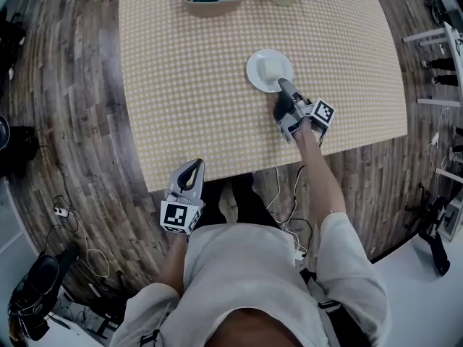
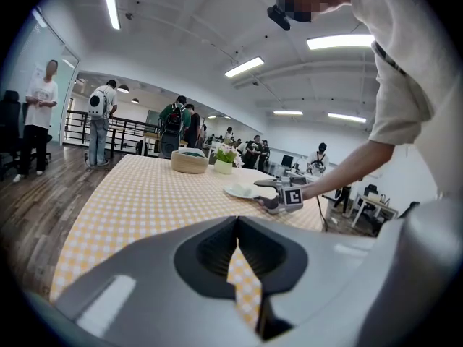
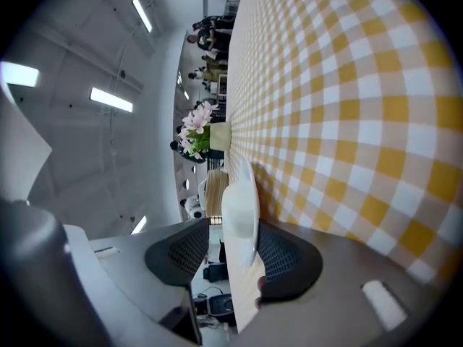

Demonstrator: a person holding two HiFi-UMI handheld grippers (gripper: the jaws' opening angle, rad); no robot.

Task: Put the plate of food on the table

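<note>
Person's white shirt (image 1: pixel 246 266) fills the near side of the head view. Beyond it the left gripper (image 1: pixel 194 166) hangs at the near edge of the checked table (image 1: pixel 181 85). The right gripper (image 1: pixel 283 85) reaches the near rim of the white plate (image 1: pixel 268 67), which lies flat on the table, right of its middle. In the left gripper view the jaws meet at their tips, with nothing between them. In the right gripper view the jaws stand apart around the plate's rim, one pad clear of it.

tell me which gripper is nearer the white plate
Right. The right gripper sits at the white plate's near rim, the rim between its open jaws. The left gripper hangs beyond the table's near edge, well short of the plate.
</note>
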